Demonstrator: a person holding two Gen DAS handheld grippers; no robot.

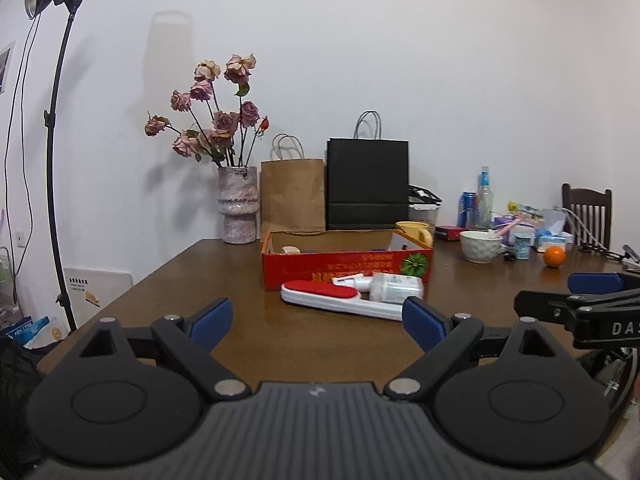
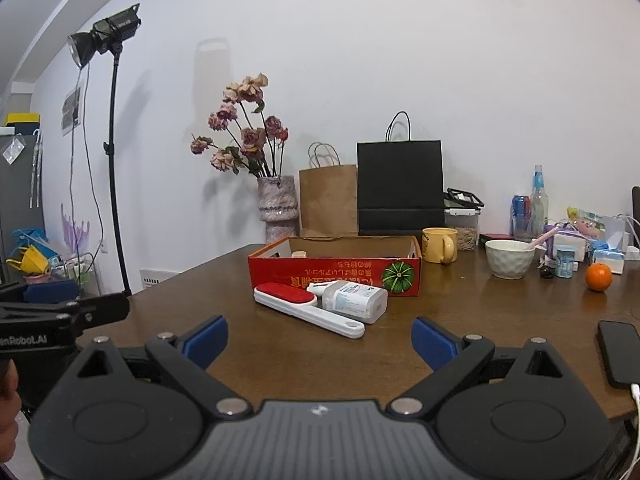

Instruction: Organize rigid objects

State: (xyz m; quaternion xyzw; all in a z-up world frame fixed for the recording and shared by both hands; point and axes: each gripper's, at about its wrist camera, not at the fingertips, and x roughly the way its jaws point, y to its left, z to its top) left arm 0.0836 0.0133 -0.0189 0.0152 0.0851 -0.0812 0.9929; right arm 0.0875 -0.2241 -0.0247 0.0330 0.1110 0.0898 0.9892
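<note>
Bare desk [image 2: 280, 360] lies between the near edge and the lint brush [image 2: 308, 310], which rests flat just in front of the red cardboard box [image 2: 336, 276], with a white bottle [image 2: 356, 300] lying against it on the box side. The box is open at the top. Behind it a brown paper bag [image 2: 328, 200], a black paper bag [image 2: 400, 188] and a vase of dried roses [image 2: 278, 208] line the wall. To the right a yellow mug [image 2: 439, 245], a white bowl [image 2: 509, 258], an orange [image 2: 598, 277] and a black phone [image 2: 620, 354] crowd the desk; the stretch left of the box is bare.
</note>
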